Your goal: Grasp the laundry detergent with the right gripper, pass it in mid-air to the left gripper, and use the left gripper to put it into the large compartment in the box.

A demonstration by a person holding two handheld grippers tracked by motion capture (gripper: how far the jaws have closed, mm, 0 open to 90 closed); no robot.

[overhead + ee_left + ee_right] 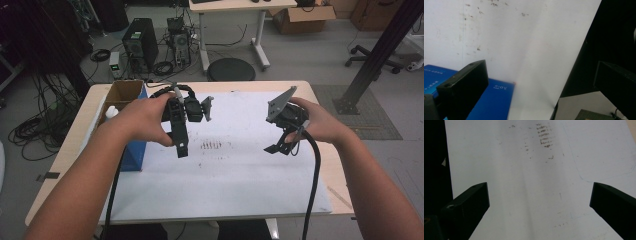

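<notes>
Both grippers hang above a white sheet (pixel 235 170) that covers most of the table. My left gripper (pixel 180 145) is held near the sheet's left side, beside a blue box (pixel 135 152), pointing down. In the left gripper view its jaws (pixel 540 72) stand wide apart with nothing between them, above the sheet's edge and the blue box (pixel 496 100). My right gripper (pixel 279 148) hovers over the sheet's right half. In the right gripper view its jaws (pixel 539 192) are also wide apart and empty, above bare sheet.
Dark smudge marks (pixel 211 145) lie on the sheet between the grippers. An open cardboard box (pixel 122 92) sits at the table's back left, with a white bottle (pixel 111 112) next to it. Bare wooden table (pixel 327 170) borders the sheet on the right.
</notes>
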